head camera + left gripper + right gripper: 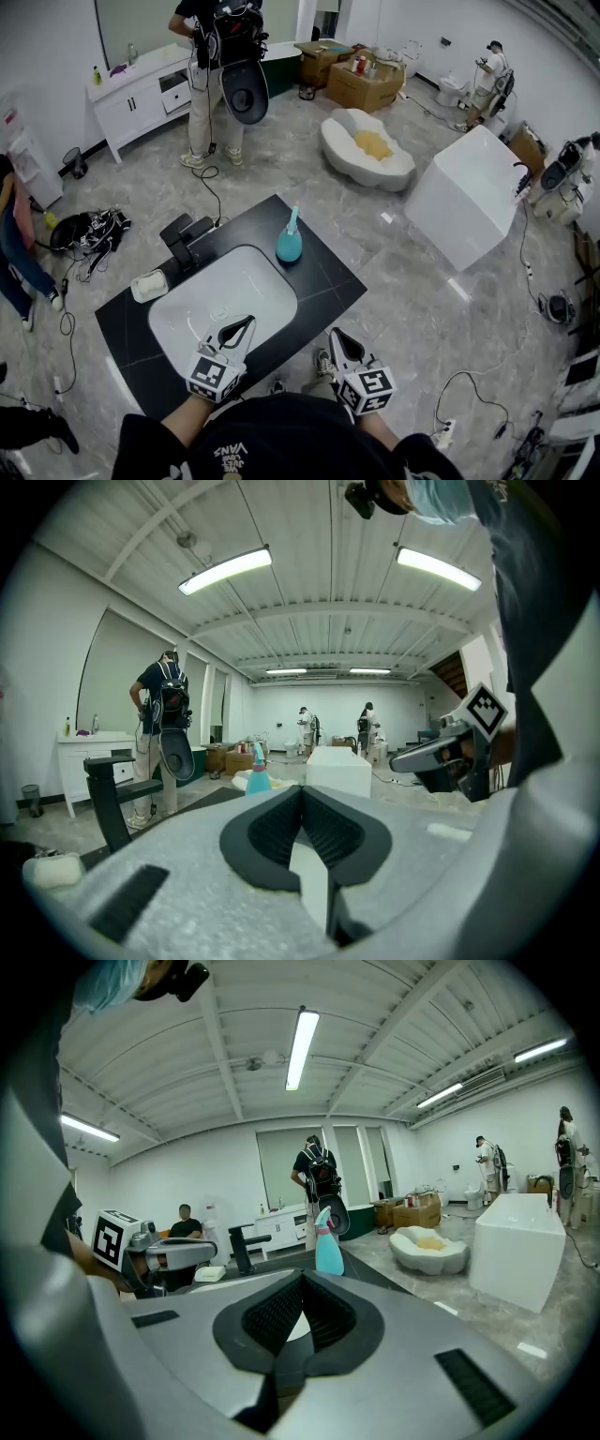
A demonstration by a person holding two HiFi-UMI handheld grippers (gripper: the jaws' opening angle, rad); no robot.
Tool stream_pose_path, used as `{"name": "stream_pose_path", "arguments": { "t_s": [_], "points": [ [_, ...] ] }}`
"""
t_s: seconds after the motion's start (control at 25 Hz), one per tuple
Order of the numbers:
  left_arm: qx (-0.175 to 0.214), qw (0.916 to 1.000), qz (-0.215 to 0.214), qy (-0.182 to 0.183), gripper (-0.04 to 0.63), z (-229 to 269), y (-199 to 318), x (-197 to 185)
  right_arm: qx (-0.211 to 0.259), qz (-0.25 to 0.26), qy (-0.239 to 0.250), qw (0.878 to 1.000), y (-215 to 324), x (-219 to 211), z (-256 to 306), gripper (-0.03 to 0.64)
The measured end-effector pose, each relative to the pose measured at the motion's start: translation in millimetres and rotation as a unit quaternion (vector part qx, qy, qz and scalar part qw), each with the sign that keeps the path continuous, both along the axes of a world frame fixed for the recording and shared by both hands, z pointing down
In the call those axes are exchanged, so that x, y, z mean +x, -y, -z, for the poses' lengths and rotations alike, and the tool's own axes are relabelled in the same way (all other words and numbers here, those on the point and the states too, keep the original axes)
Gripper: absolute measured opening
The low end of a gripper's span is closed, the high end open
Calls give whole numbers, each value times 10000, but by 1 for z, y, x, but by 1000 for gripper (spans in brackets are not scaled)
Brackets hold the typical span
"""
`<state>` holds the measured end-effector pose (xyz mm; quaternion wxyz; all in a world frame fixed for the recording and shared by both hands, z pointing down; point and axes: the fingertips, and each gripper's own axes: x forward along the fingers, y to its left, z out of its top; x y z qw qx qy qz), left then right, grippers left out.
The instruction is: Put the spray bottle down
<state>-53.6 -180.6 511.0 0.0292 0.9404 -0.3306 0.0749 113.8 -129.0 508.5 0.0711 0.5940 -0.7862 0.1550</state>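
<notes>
1. Two hand-held grippers sit low at the near edge of a black counter (323, 281), each carried by one hand of the person wearing the head camera.
2. Left hand-held gripper (246, 323): its jaws are closed, the dark ribbed pads meeting at the tips, with nothing between them. It reaches over the near rim of the white basin (192, 314) set into the counter and touches no object.
3. Right hand-held gripper (336, 336): its own view shows the jaws brought together as well, gripping nothing. It hovers at the counter's near right edge, just beside the basin.
4. Spray bottle (289, 243): it stands upright on the counter beyond the far rim of the basin, a teal body under a pale blue trigger head. It is well apart from both grippers and free of any grip.
5. Black faucet (182, 240): it stands on the counter at the basin's far left, with a small white block (149, 285) lying on the counter to its left.
6. Beyond the counter, a person (217, 80) stands on the grey marble-look floor by a white cabinet (141, 94), and a large white tub (466, 199) sits off to the right
</notes>
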Motion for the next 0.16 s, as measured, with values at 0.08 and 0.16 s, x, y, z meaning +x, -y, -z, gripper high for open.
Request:
{"name": "stream_pose_path", "arguments": {
  "t_s": [0.08, 0.16],
  "points": [
    [14, 10000, -2, -12, 18, 0, 1, 1, 17, 23, 9, 10000, 1, 0, -1, 2],
    [23, 10000, 5, -17, 18, 0, 2, 2, 39, 69, 35, 10000, 1, 0, -4, 2]
  ]
}}
